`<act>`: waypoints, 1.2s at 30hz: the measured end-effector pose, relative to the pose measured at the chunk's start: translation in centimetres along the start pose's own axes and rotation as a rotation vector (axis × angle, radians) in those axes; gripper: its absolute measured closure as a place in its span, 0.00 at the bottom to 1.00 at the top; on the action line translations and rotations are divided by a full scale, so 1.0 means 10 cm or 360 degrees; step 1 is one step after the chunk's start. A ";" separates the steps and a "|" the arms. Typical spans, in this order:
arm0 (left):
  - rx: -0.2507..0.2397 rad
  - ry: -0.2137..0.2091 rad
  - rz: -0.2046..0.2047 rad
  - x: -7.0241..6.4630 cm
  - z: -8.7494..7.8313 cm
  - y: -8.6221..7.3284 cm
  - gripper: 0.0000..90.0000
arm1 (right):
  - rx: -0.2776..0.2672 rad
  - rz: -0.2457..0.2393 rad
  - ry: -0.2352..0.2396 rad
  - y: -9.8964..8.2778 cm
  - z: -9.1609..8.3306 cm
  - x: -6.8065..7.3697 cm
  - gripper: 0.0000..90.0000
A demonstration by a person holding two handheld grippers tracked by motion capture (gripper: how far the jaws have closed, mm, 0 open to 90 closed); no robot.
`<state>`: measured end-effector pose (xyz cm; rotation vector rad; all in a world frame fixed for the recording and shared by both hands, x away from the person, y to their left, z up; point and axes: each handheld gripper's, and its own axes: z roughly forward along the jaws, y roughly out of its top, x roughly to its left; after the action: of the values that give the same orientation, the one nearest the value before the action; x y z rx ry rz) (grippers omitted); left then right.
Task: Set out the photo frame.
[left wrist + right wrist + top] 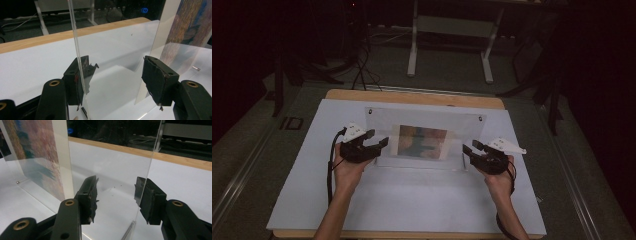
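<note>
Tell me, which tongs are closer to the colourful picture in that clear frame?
Left, slightly. The left tongs reach to just short of the picture's left edge; the right tongs sit at the frame's right end, with a strip of clear panel before the picture.

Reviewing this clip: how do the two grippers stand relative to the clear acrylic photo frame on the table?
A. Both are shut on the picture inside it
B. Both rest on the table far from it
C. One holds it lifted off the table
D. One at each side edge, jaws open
D: the left gripper and right gripper flank the acrylic frame, each with jaws apart astride a side edge, as both gripper views show.
</note>
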<state>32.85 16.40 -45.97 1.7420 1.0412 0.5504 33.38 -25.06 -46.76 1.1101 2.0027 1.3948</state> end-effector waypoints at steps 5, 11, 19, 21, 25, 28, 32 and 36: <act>-0.0023 -0.0006 0.0005 0.01 0.01 -0.02 0.43 | -0.0007 0.0001 0.0008 -0.01 0.00 -0.01 0.58; -0.0007 0.0010 -0.0010 -0.01 -0.01 -0.01 0.43 | -0.0017 0.0005 0.0027 -0.02 0.01 -0.03 0.58; 0.0013 0.0017 -0.0024 -0.03 -0.02 0.00 0.43 | -0.0023 0.0008 0.0043 -0.02 0.01 -0.05 0.58; 0.0011 0.0013 -0.0023 -0.02 -0.01 0.00 0.43 | -0.0026 0.0006 0.0046 -0.02 0.02 -0.05 0.58; -0.0016 -0.0009 -0.0032 0.01 0.01 -0.03 0.42 | -0.0039 0.0011 0.0059 -0.03 0.03 -0.07 0.59; -0.0024 -0.0016 -0.0046 0.02 0.02 -0.04 0.42 | -0.0045 0.0016 0.0054 -0.03 0.03 -0.07 0.58; -0.0065 -0.0079 -0.0135 0.08 0.04 -0.09 0.42 | -0.0039 0.0019 0.0039 -0.02 0.04 -0.05 0.58; -0.0067 -0.0093 -0.0131 0.09 0.04 -0.09 0.42 | -0.0034 0.0013 0.0040 -0.02 0.03 -0.05 0.59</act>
<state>33.25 17.05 -47.03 1.6607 1.0480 0.4637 33.79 -25.35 -47.11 1.0974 1.9983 1.4379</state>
